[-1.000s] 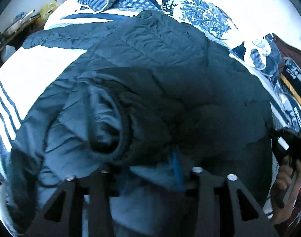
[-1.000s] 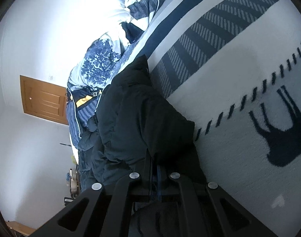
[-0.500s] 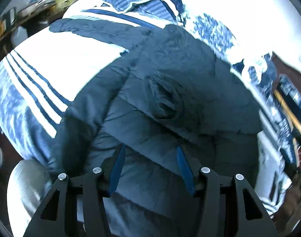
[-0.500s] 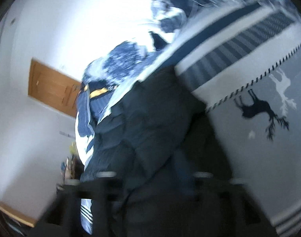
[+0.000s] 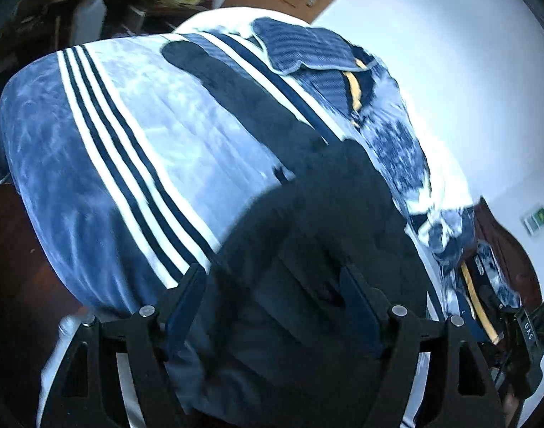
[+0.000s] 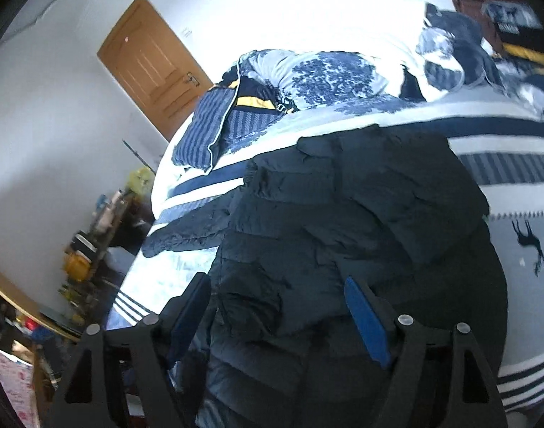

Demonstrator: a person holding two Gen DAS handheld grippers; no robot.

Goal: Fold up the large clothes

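A dark quilted puffer jacket (image 6: 343,221) lies on the bed, one side folded over its body. One sleeve (image 5: 243,92) stretches out to the far left across the bedspread; it also shows in the right wrist view (image 6: 186,232). My left gripper (image 5: 272,296) is open above the jacket's near part (image 5: 325,232), holding nothing. My right gripper (image 6: 277,303) is open above the jacket's near edge, holding nothing.
The bed carries a blue and white striped bedspread (image 5: 111,149) with a reindeer pattern (image 6: 528,239). Pillows and bunched bedding (image 6: 325,75) lie at the head. A wooden door (image 6: 154,67) and a cluttered desk (image 6: 90,246) stand to the left. The bed's edge drops off near the left gripper.
Both grippers let go of the jacket and opened. Both pulled back and up from it, and the jacket now lies folded on the bed.
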